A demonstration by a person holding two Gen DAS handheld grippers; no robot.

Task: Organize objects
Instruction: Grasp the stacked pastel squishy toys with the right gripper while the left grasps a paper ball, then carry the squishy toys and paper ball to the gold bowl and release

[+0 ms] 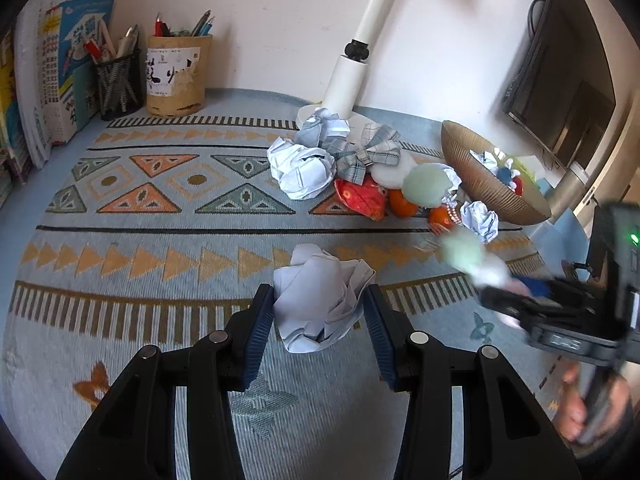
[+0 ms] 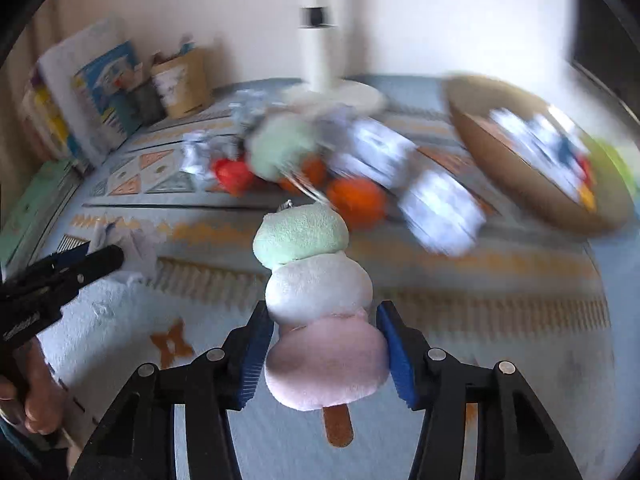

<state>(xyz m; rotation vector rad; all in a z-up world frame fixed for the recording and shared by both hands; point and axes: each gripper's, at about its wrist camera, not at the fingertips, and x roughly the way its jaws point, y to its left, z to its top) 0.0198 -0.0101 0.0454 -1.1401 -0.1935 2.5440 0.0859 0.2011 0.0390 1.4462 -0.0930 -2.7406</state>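
Left fingers pinching crumpled paper, right fingers clamping plush dango skewer

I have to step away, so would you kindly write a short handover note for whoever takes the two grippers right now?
Left gripper: shut on a crumpled paper ball, above the patterned cloth.
Right gripper: shut on the plush dango skewer, pads on its pink ball.
Wooden bowl, far right: already holds some paper and small toys.
Left on the cloth by the lamp base: more paper balls, a checked bow, a red pouch, oranges.
Where each item belongs I cannot tell.
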